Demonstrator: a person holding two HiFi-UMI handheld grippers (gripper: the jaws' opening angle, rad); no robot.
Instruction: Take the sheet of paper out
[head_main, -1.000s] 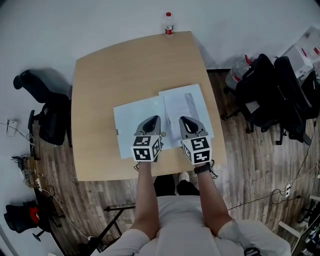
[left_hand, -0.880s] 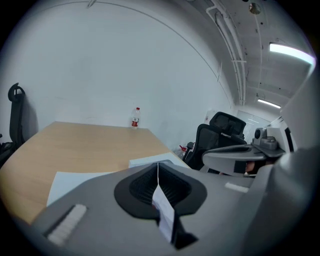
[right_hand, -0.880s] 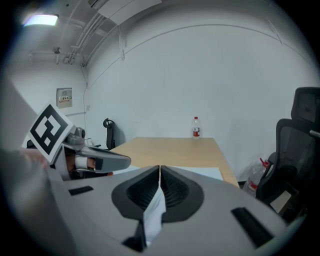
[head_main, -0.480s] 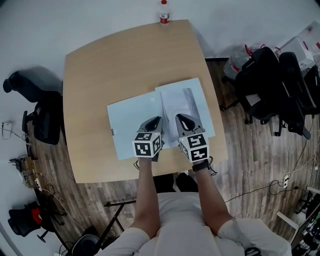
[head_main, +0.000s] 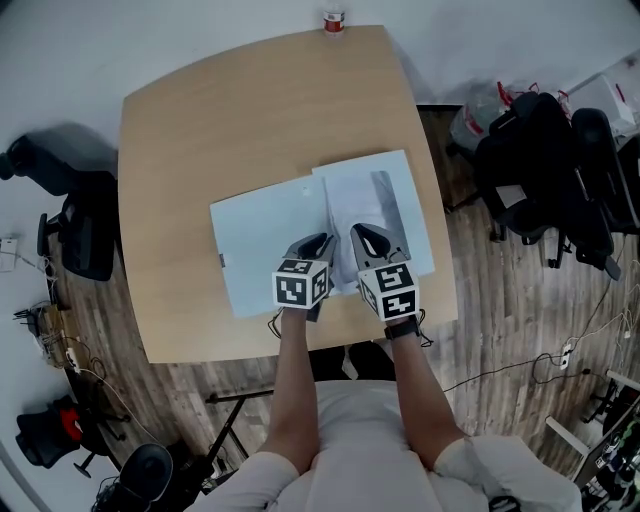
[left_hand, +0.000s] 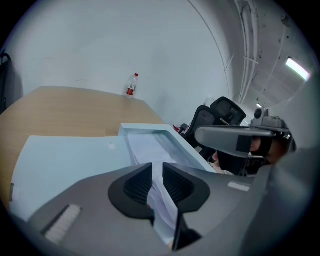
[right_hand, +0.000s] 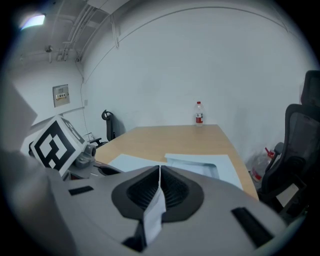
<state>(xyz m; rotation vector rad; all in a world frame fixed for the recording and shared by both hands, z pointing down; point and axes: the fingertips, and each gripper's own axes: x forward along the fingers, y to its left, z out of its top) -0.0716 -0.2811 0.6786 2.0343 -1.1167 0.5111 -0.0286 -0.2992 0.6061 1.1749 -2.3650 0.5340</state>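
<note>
A light-blue folder (head_main: 262, 245) lies open on the wooden table (head_main: 220, 120), with a white sheet of paper (head_main: 362, 205) on its right half. Both grippers hang over the folder's near edge. My right gripper (head_main: 365, 236) is shut on the sheet, and a strip of paper (right_hand: 155, 212) sticks out from between its closed jaws (right_hand: 159, 172). My left gripper (head_main: 322, 243) sits just left of it. Its jaws have just been opening and stand slightly apart (left_hand: 157, 172), with the sheet's edge (left_hand: 150, 147) running through the gap without being pressed.
A water bottle (head_main: 333, 18) stands at the table's far edge. Black office chairs (head_main: 545, 160) crowd the floor on the right, and another chair (head_main: 75, 225) stands to the left. Cables lie on the wooden floor at lower left.
Both grippers have sunk a little toward the folder's near edge and sit closer together over the paper. The folder and sheet lie much as before.
</note>
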